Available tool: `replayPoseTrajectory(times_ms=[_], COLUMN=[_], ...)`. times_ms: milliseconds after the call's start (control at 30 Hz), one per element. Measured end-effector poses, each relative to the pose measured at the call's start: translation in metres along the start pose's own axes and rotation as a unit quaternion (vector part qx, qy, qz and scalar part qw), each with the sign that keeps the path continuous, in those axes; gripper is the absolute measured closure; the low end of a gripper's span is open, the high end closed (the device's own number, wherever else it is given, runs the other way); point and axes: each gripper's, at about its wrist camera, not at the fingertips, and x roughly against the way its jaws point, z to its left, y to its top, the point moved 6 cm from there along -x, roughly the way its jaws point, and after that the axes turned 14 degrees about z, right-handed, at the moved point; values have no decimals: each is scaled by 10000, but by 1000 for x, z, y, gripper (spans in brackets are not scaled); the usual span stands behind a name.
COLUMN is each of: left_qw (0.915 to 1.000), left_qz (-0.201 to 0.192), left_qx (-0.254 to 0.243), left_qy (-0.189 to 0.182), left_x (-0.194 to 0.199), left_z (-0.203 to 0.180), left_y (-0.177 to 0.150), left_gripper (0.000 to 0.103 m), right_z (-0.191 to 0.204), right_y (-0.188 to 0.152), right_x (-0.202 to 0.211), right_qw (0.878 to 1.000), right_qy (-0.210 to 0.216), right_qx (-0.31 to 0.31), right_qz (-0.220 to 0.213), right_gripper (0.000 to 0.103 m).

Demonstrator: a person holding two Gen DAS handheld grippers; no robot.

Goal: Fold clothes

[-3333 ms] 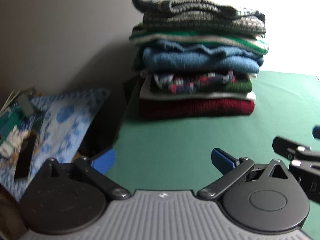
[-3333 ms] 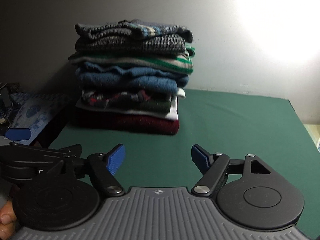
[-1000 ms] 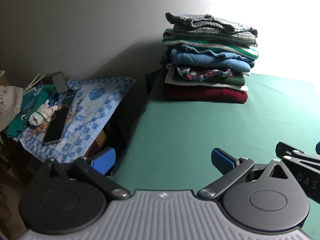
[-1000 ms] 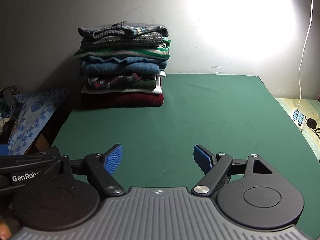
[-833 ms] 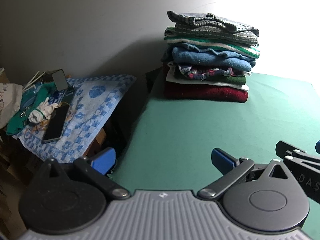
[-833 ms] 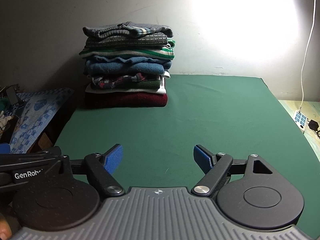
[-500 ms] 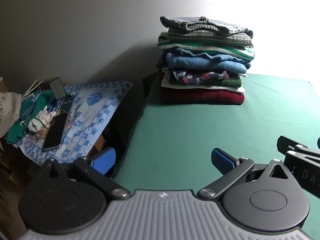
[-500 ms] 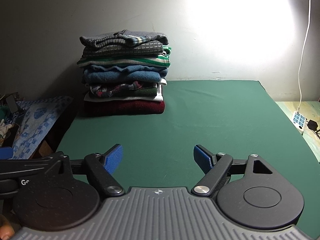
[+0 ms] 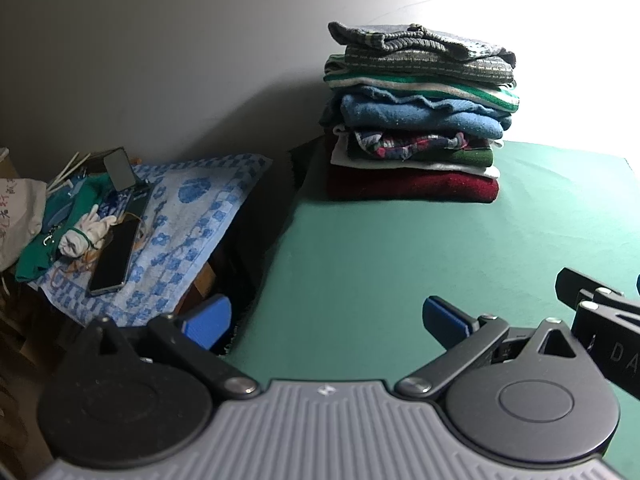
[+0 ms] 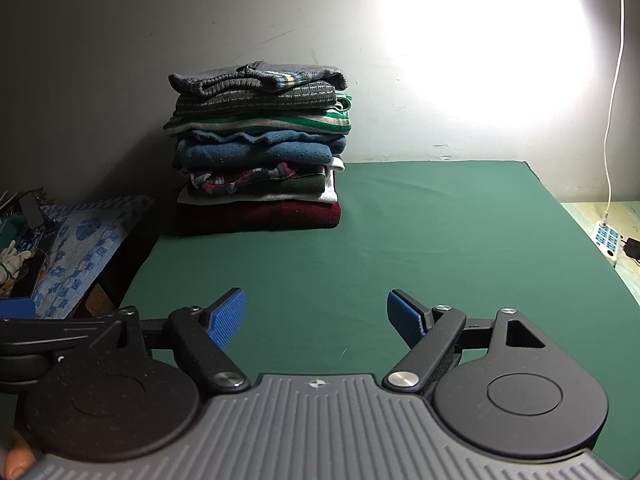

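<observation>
Green desk (image 10: 420, 240) bare in front — stack of folded clothes (image 10: 260, 152) against grey wall (image 10: 120, 40); left gripper (image 9: 326, 318), right gripper (image 10: 316, 316) both agape, empty.

Green-covered table (image 10: 440, 248) — folded clothes stack (image 10: 260, 152) at back-left corner

Stack of folded clothes (image 10: 258, 148): one neat pile at the far left corner of the green table (image 10: 420, 248), close to the wall. Top to bottom: grey knit sweater (image 10: 256, 77) with a pale striped band, grey striped knit, green-and-white striped garment, two blue sweaters, plaid shirt over dark green, white layer, dark red sweater (image 10: 260, 216) as base. Folded edges face forward, roughly aligned.
</observation>
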Motion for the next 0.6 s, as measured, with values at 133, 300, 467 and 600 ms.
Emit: replayPoseTrajectory(times_ms=[133,300,467,600], left_qw=[10000,10000,10000,10000], left_qz=[6,-3,-14,1], left_qx=[-4,-18,-25,-29], left_qy=[13,24,31,43], left_x=[-2,-4,-6,-9], left_z=[0,-1,-2,-3], left_y=[0,2,3,4], left_gripper=[0,0,0,0], right_z=[0,0,0,0], right_y=[0,2,4,6], right_x=[-2,-3,-3,-6], right_qw=[10000,10000,10000,10000], right_qy=[24,15,-17,-2], right_qx=[-23,5,34,26], right_qz=[17,-15,-54,-6], right_gripper=[23,22,23,22])
